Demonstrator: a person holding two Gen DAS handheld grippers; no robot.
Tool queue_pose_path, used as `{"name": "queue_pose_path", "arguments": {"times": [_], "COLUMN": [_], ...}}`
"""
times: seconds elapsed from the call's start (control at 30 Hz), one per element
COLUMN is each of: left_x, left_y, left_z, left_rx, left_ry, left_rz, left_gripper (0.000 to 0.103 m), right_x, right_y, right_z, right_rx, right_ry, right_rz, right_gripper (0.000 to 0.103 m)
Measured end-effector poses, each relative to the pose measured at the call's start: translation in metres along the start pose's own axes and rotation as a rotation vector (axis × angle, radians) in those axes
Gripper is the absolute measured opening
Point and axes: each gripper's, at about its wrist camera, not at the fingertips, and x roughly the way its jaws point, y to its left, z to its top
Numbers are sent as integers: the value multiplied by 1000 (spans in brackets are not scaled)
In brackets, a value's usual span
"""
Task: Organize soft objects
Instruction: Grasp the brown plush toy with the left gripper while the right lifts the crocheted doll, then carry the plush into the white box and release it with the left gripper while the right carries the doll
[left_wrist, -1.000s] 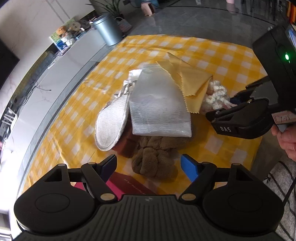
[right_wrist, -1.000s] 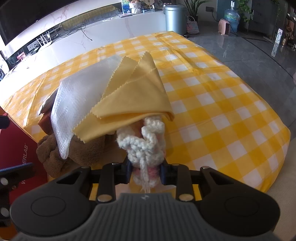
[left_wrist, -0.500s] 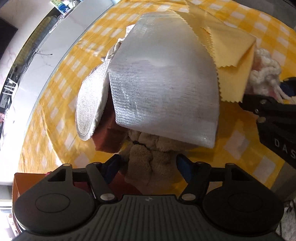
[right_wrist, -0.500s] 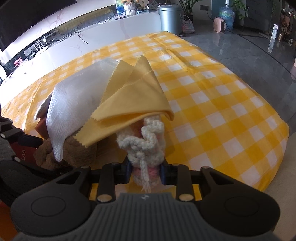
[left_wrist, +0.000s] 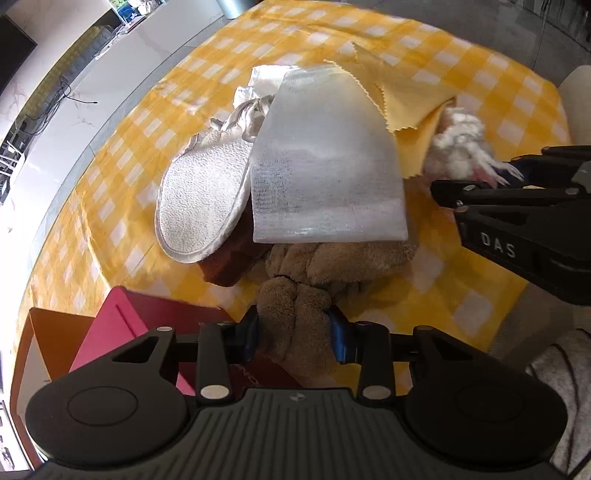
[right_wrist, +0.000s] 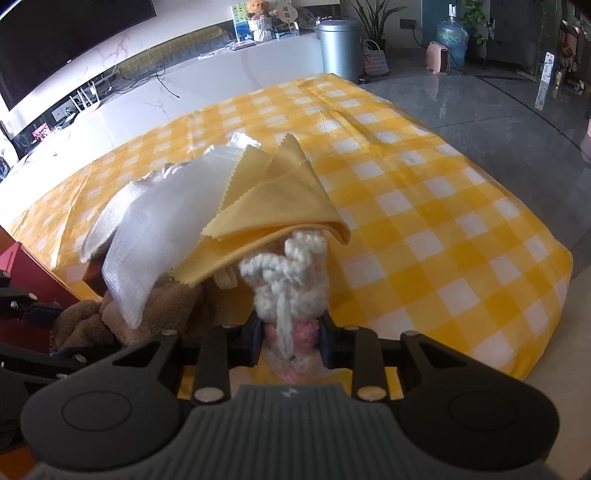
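A heap of soft things lies on the yellow checked tablecloth (left_wrist: 122, 177): a white slipper (left_wrist: 199, 199), a white mesh cloth (left_wrist: 325, 170), a folded yellow cloth (left_wrist: 410, 99) and a dark brown piece (left_wrist: 229, 266). A brown plush towel (left_wrist: 295, 317) sticks out of the heap's near side. My left gripper (left_wrist: 295, 334) is closing, and its blue pads press on the plush from both sides. My right gripper (right_wrist: 290, 341) is shut on a white and pink crocheted toy (right_wrist: 288, 280) that pokes out from under the yellow cloth (right_wrist: 273, 203).
A red and pink box (left_wrist: 122, 332) stands at the table's near left corner, right beside my left gripper. The tablecloth's right half (right_wrist: 424, 236) holds no objects. A metal bin (right_wrist: 338, 46) and a white counter (right_wrist: 184, 92) stand beyond the table.
My left gripper came down onto the brown plush towel and its jaws narrowed from wide to pressing on it. My right gripper kept its hold on the crocheted toy and stayed put.
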Motion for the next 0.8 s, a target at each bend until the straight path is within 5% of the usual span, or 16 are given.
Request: {"name": "queue_pose_path", "arguments": {"times": [0.5,0.67,0.8], "left_x": [-98,-99,-99], "left_y": [26,44,55], "left_z": [-47,-58,-68], "left_rx": [-154,-204,-262], "left_ry": [-159,-144,-174], "left_rz": [-232,-333,-348], "left_gripper": [37,36,36], "right_x": [-30,-47,-55], "right_y": [-2,-5,-2], "right_z": [-4,-6,-4], "right_rx": [11,38,59], "right_ry": [-71,-120,-156], "right_rz": [95,365,457], "right_gripper": [25,25,25]}}
